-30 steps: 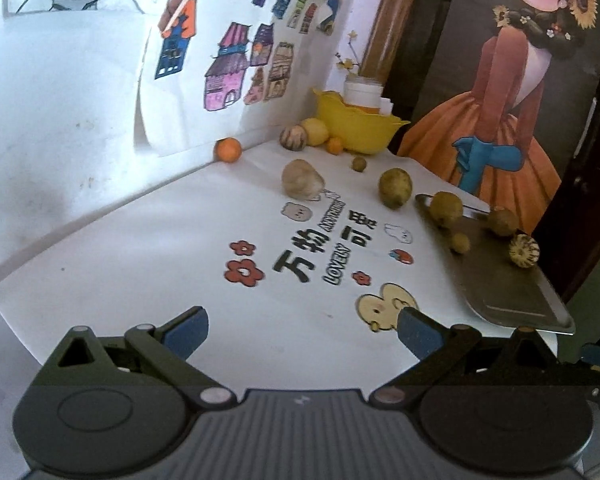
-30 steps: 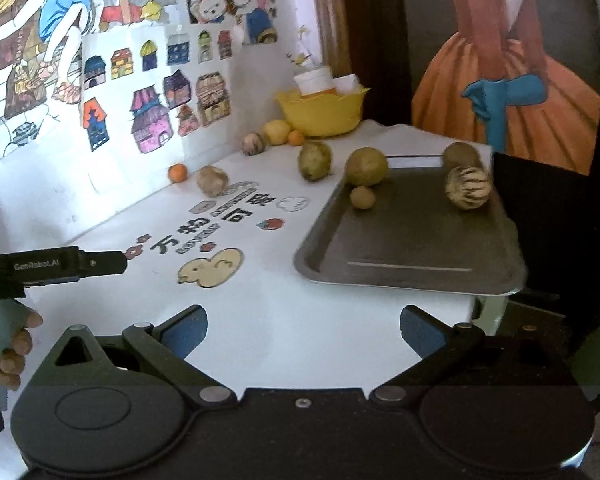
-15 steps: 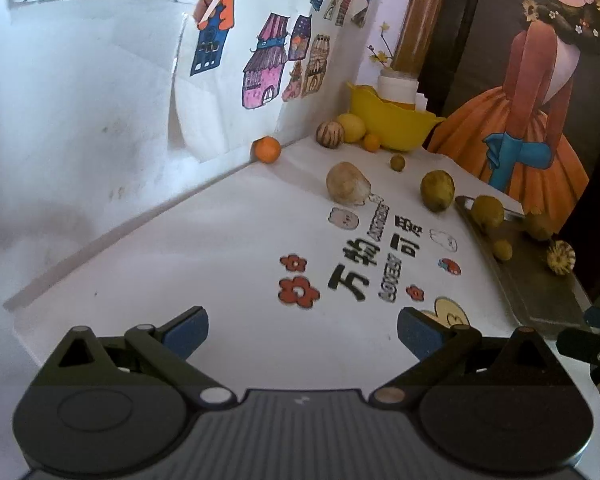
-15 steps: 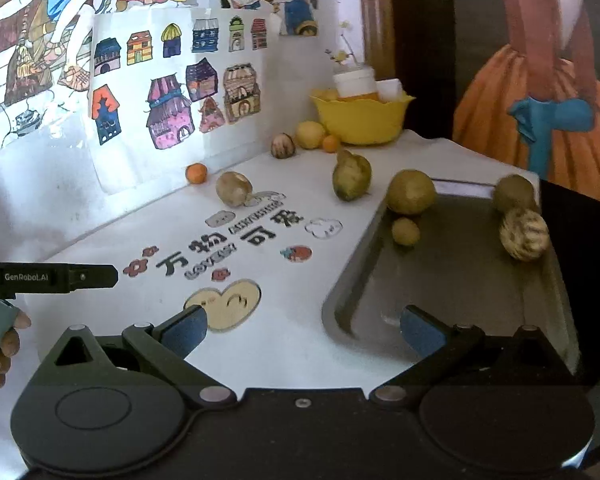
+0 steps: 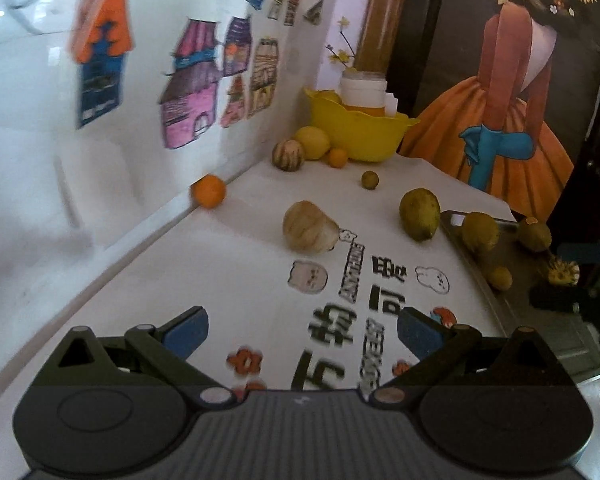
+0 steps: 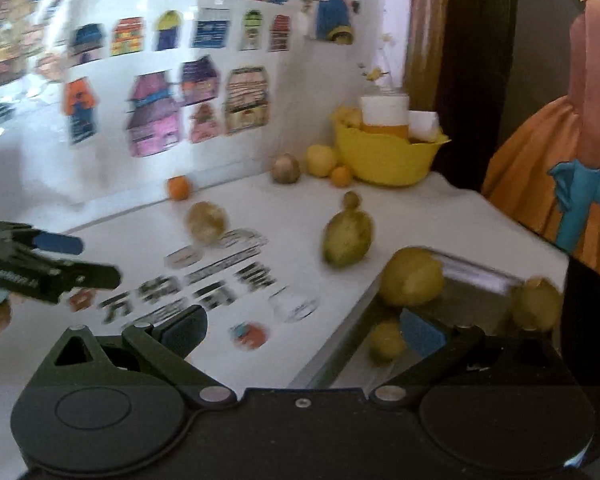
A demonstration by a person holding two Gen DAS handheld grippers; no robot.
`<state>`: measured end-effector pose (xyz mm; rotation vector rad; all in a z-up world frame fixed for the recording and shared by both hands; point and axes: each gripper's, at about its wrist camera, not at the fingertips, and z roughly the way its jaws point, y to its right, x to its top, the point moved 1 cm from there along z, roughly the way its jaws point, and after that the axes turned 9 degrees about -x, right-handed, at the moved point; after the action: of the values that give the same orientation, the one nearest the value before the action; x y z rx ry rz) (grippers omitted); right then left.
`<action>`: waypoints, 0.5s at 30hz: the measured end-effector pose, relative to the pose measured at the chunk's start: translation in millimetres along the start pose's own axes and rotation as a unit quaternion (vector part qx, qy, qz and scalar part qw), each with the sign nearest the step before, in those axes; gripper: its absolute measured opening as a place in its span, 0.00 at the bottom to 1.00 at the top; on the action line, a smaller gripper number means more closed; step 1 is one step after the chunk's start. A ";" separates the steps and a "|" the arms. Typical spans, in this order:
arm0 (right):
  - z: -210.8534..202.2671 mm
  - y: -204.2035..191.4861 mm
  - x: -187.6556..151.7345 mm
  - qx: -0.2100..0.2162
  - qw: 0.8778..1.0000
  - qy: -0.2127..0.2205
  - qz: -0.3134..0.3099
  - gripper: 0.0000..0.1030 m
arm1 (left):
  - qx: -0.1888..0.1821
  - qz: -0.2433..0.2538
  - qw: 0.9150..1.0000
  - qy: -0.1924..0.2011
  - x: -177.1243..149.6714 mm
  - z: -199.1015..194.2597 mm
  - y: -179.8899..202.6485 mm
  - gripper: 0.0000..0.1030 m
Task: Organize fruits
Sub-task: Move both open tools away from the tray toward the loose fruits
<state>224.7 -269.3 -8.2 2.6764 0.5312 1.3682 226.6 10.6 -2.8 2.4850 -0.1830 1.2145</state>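
Note:
Fruits lie on a white printed tablecloth (image 5: 228, 280). A beige ribbed fruit (image 5: 307, 231), a green-yellow pear-like fruit (image 5: 419, 214), a small orange (image 5: 208, 191) by the wall and a tiny green fruit (image 5: 369, 179) lie loose. A grey metal tray (image 5: 540, 320) at the right holds several fruits (image 6: 411, 277). My left gripper (image 5: 302, 330) is open and empty above the cloth, short of the beige fruit. My right gripper (image 6: 304, 330) is open and empty over the tray's near-left corner (image 6: 340, 364). The left gripper also shows in the right wrist view (image 6: 56, 258).
A yellow bowl (image 5: 358, 130) with a white jar stands in the far corner, with a striped fruit (image 5: 288, 155), a lemon (image 5: 312, 143) and a small orange (image 5: 337, 157) beside it. A wall with drawings runs along the left. The table edge lies past the tray.
Both grippers have moved forward over the table toward the fruits; the beige fruit and the tray look closer. Both stay open. No fruit has moved.

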 end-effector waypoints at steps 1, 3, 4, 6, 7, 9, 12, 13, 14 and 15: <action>6.0 3.7 4.9 -0.009 1.000 0.001 0.001 0.99 | -0.002 0.000 1.000 -0.003 3.8 5.4 -1.1 1.00; 15.8 9.1 11.6 -0.014 1.000 0.008 -0.006 0.99 | -0.005 -0.002 1.000 -0.005 11.2 15.3 -3.4 1.00; 21.2 10.9 13.9 -0.016 1.000 0.011 -0.010 0.99 | -0.006 -0.001 1.000 -0.006 14.3 19.7 -4.3 1.00; 31.4 12.8 17.7 -0.016 1.000 0.013 -0.019 0.99 | -0.002 0.003 1.000 -0.009 20.4 29.4 -6.4 1.00; 36.1 13.1 19.2 -0.015 1.000 0.013 -0.021 0.99 | -0.001 0.005 1.000 -0.011 23.0 34.1 -6.9 1.00; 45.2 12.8 21.8 -0.010 1.000 0.013 -0.025 0.99 | -0.002 0.009 1.000 -0.011 27.0 41.5 -8.1 1.00; 57.9 12.2 25.8 -0.002 0.999 0.015 -0.028 0.99 | -0.001 0.015 1.000 -0.010 31.7 52.8 -8.0 1.00; 61.0 11.9 27.5 0.000 0.999 0.015 -0.030 0.99 | -0.001 0.017 1.000 -0.009 33.0 55.9 -7.9 1.00; 63.9 11.1 29.7 0.001 0.999 0.017 -0.033 0.99 | -0.001 0.021 1.000 -0.009 34.6 59.6 -7.5 1.00; 66.9 11.4 32.3 0.002 0.999 0.020 -0.035 0.99 | -0.002 0.024 1.000 -0.008 36.0 62.9 -7.3 1.00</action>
<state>298.6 -263.6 -20.5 2.6122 0.6262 1.4059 297.1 -4.9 -11.9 2.5021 -0.2504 1.2114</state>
